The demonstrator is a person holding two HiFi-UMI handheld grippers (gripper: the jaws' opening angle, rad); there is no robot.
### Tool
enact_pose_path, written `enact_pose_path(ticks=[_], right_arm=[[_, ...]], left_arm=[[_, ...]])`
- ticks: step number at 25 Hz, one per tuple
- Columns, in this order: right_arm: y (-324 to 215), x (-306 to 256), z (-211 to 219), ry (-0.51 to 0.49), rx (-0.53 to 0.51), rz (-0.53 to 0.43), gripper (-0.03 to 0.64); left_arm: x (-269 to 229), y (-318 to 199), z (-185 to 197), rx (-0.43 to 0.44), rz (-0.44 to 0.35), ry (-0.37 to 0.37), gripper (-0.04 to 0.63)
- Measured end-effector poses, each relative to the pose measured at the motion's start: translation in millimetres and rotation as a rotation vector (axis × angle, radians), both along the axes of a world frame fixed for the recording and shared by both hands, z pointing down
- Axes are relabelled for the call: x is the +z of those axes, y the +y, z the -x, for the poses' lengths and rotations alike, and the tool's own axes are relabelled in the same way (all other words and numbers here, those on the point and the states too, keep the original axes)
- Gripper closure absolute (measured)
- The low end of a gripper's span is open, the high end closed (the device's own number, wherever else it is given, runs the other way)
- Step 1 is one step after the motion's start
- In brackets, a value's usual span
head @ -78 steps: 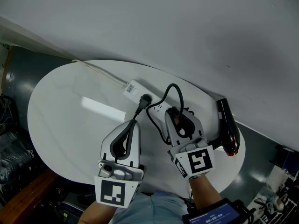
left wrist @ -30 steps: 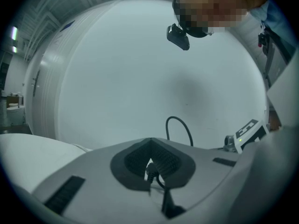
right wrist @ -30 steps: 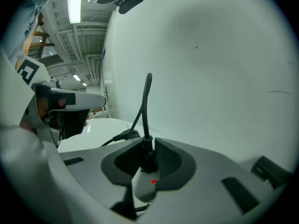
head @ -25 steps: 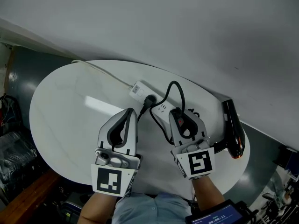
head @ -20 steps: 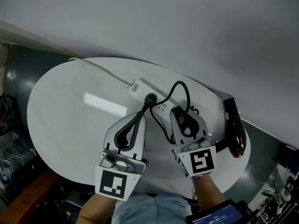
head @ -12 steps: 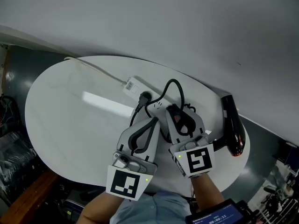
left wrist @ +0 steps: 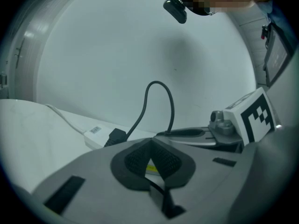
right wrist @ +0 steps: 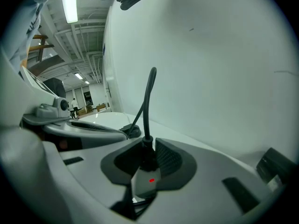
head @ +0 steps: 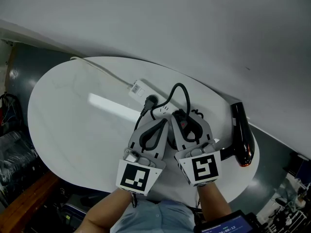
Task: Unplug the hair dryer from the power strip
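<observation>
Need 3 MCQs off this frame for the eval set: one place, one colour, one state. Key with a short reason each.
1. Where does the black hair dryer lie on the white oval table?
A) at its left edge
B) at its right edge
C) at its middle

2. What colour is the long plastic power strip?
A) white
B) black
C) red

3. What stands between the right tongs?
A) nothing
B) the dryer's handle
C) a black plug

Key:
1 B: it lies by the right rim.
2 A: its body and lead are white.
3 C: the pads clamp the plug.
</observation>
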State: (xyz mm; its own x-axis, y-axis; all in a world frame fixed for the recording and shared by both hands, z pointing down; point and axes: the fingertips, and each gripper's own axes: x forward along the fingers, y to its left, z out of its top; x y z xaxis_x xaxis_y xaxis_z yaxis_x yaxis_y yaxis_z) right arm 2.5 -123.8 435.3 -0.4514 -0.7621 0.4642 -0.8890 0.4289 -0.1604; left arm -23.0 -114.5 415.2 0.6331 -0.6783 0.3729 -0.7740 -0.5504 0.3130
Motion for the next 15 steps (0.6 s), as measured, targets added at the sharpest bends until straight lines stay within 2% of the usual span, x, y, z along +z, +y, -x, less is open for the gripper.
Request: enact_pose_path(ticks=[5, 10, 15], right_arm=[[1.1, -0.2, 0.5, 0.004, -0.011, 0.006, 0.543], [0.5, 0.9, 1.0, 0.009, -0.017, 0.007, 0.541], [-4.9, -5.7, 2.9, -0.009, -0.009, -0.043, 0.541]], left_arm=[[8.4, -3.9, 3.9, -0.005, -0.004, -0.020, 0.598], [21.2, -2.8, 1.4, 0.033, 0.012, -0.046, 0.597], [30.6, -4.7, 0.9, 0.042, 0.018, -0.067, 0.597]])
